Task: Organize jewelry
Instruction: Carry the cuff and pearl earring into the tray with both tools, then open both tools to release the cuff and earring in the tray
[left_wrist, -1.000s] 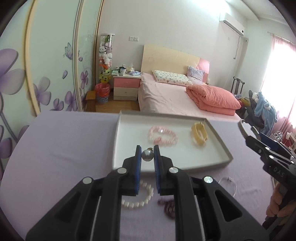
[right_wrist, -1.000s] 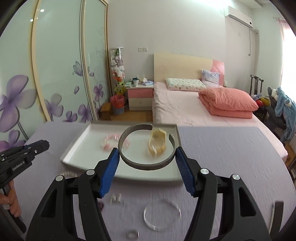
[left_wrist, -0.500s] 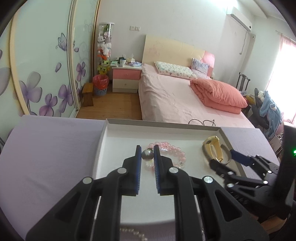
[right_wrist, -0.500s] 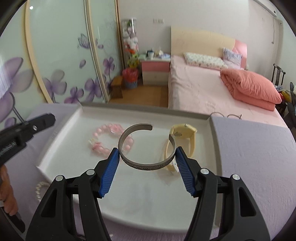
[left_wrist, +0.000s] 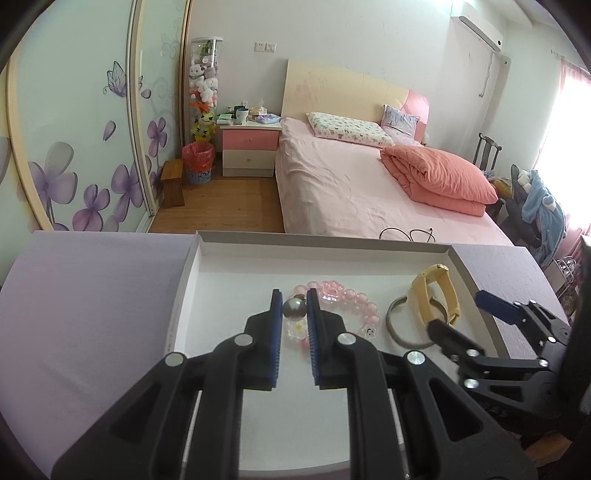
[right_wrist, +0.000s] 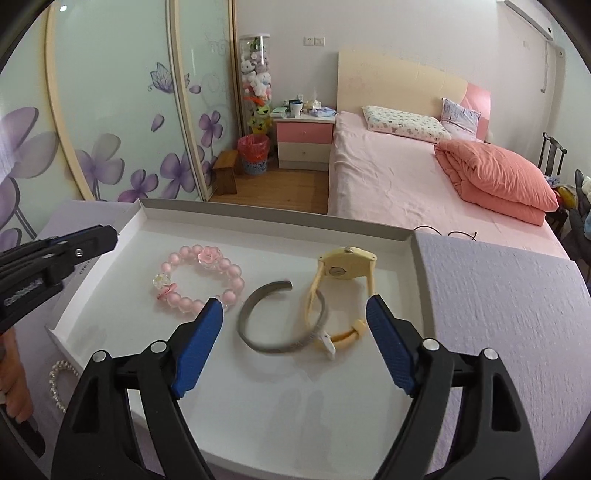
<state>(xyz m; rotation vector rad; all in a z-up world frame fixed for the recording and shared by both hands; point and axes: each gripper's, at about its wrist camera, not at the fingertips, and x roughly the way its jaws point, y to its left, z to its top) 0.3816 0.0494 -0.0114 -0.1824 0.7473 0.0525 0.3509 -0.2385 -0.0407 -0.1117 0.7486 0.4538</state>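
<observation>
My left gripper (left_wrist: 292, 299) is shut on a small silver ball (left_wrist: 294, 308), held just above the white tray (left_wrist: 229, 295) and over the pink bead bracelet (left_wrist: 354, 301). In the right wrist view my right gripper (right_wrist: 294, 306) hovers over the tray (right_wrist: 273, 218) with its jaws opening. The grey open bangle (right_wrist: 242, 321) lies flat on the tray beneath them, and neither pad touches it. One end of the bangle overlaps the strap of the yellow watch (right_wrist: 345, 264). The pink bracelet (right_wrist: 232, 273) lies to its left. The left gripper (right_wrist: 92, 240) shows at the left edge.
A pearl bracelet (right_wrist: 55, 376) lies on the lilac tablecloth (right_wrist: 498, 295) just left of the tray, beside a hand (right_wrist: 11, 384). The right gripper (left_wrist: 460, 312) reaches in over the tray's right side. Beyond the table is a bedroom with a pink bed (right_wrist: 406, 177).
Both grippers moved forward and down over the tray. The right gripper let go of the grey bangle, which now lies beside the watch, and its jaws stand wider. The left still holds the silver ball.
</observation>
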